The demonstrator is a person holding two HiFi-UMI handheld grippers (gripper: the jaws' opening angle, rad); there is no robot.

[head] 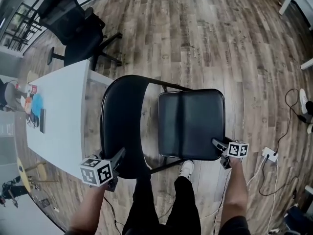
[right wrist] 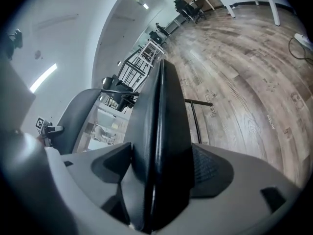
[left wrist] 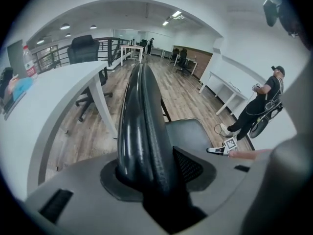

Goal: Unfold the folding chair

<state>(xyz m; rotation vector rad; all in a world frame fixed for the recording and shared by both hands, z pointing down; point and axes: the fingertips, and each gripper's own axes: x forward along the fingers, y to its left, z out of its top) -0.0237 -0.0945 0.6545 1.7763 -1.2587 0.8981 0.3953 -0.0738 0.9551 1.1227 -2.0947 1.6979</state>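
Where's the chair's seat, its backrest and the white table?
seat [head: 190,124], head view, middle of the cushion.
backrest [head: 120,126], head view, middle of its pad.
white table [head: 63,114], head view, bare top.

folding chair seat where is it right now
In the head view the folding chair seat is centre-right, beside the curved backrest on its left; the right gripper grips its near right corner.

Table [head: 63,111] hems the folding chair [head: 190,124] leftward (office chair [head: 73,26] beyond); floor [head: 210,33] ahead open.
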